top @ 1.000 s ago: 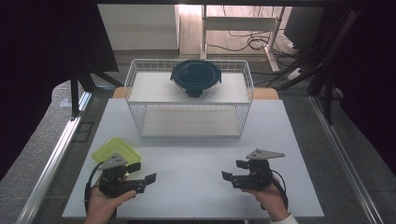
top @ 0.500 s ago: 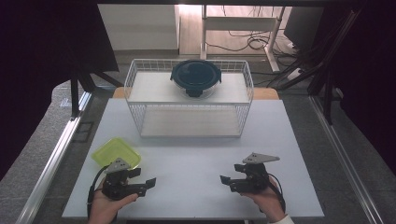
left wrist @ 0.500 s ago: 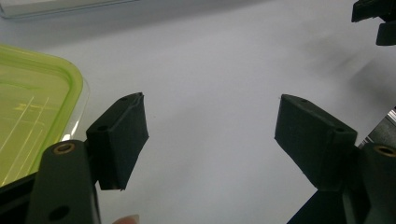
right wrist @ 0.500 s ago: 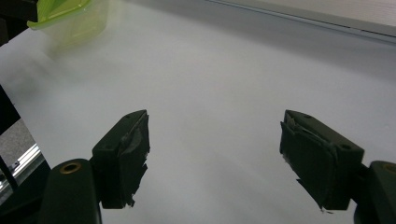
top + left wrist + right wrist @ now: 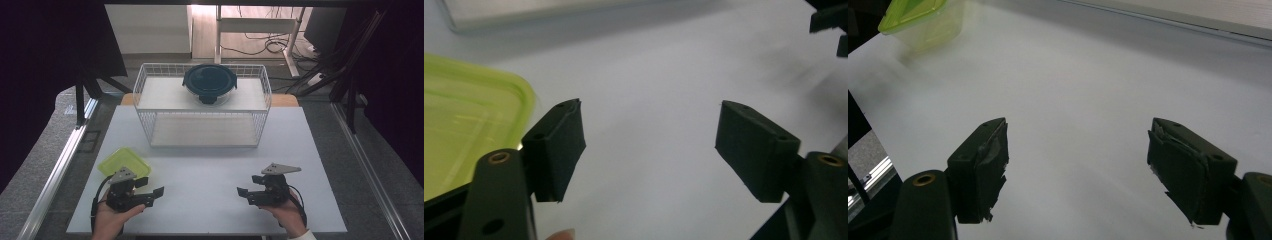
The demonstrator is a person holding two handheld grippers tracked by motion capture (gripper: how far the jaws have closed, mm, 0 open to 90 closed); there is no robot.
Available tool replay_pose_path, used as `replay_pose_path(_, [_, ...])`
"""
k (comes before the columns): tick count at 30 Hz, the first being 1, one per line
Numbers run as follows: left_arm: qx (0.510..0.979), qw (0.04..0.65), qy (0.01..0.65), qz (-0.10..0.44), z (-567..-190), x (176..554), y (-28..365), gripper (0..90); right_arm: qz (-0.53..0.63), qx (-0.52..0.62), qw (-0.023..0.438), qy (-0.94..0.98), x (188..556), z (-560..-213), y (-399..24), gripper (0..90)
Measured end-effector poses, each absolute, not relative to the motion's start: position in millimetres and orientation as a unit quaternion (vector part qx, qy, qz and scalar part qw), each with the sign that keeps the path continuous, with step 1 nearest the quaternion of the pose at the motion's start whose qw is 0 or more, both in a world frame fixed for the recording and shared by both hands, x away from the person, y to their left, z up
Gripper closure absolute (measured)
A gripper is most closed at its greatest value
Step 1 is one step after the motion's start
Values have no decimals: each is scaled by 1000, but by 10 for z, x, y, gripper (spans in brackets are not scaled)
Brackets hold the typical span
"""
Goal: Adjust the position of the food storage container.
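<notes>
My left gripper (image 5: pixel 152 186) rests low over the white table (image 5: pixel 210 165) near its front left, pointing right. Its jaws stand open and have just been closing a little, with nothing between them. In the left gripper view the left gripper (image 5: pixel 649 107) frames bare table, with a yellow-green lidded container (image 5: pixel 469 115) just to its left. That container (image 5: pixel 124 162) sits right behind the left hand. My right gripper (image 5: pixel 247 186) lies at the front right, pointing left, open and empty. The right gripper (image 5: pixel 1080 122) faces bare table, with the green container (image 5: pixel 918 15) far off.
A white wire basket rack (image 5: pixel 202 145) stands at the back middle of the table. A dark round lidded container (image 5: pixel 209 82) sits on its top shelf. The other gripper (image 5: pixel 829 22) shows at the top right of the left gripper view.
The left gripper has edged slightly toward the table's front edge, showing more of the green container. The right gripper has stayed put.
</notes>
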State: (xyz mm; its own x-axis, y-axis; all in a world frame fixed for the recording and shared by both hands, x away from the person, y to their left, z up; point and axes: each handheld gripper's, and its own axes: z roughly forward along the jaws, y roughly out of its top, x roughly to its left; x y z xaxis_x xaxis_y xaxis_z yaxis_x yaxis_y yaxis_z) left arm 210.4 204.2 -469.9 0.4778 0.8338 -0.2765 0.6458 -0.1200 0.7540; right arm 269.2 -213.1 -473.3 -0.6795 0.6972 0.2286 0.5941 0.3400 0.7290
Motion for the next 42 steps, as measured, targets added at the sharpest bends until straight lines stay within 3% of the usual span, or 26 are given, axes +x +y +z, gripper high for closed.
replay_pose_path(7, [726,437,516,123,-4594,2152,2277,355,414,398,61,816,2704,-4744,-2145,245])
replay_pose_path(20, [700,416,561,151,-4536,2420,2824,365,411,400,61,817,2706,-4751,-2134,244])
replay_pose_path(34, [689,390,591,159,-4630,2758,3122,412,404,410,58,816,2732,-4794,-2157,245])
replay_pose_path(42, [689,360,609,158,-4671,2950,3291,558,399,415,58,816,2746,-4810,-2164,245])
